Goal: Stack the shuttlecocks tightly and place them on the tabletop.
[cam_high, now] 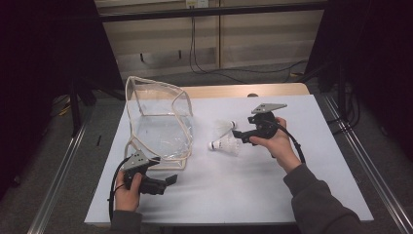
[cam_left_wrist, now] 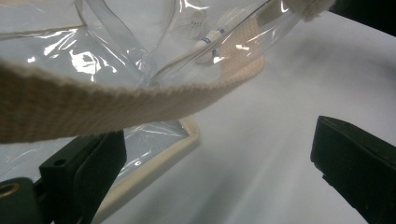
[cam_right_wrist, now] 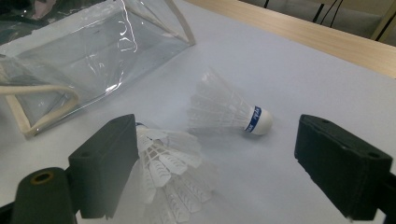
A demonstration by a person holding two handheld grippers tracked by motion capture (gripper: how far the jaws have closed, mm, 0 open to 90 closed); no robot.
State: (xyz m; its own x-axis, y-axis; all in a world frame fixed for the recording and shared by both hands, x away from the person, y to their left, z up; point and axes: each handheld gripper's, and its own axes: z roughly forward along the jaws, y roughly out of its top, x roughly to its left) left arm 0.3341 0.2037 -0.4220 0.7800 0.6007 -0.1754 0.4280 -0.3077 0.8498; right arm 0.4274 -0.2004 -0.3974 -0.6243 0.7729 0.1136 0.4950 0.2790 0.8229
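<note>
A clear plastic bag (cam_high: 160, 122) with cream trim stands open on the left half of the white table (cam_high: 234, 195). Two white feather shuttlecocks lie to its right: a far one (cam_high: 225, 127) with a blue-banded cork and a near one (cam_high: 224, 144). My right gripper (cam_high: 239, 135) is open right beside them. In the right gripper view its jaws (cam_right_wrist: 219, 140) stand wide, the near shuttlecock (cam_right_wrist: 168, 172) lies against the left jaw, and the far shuttlecock (cam_right_wrist: 229, 109) lies ahead. My left gripper (cam_high: 169, 179) is open below the bag. The bag's cream strap (cam_left_wrist: 93, 107) crosses above its jaws (cam_left_wrist: 219, 158).
A wooden strip (cam_high: 234, 90) borders the table's far edge. Metal rails (cam_high: 63, 165) run along the floor on both sides, and cables (cam_high: 219, 73) lie beyond the table. White surface stretches between my two hands and to the right.
</note>
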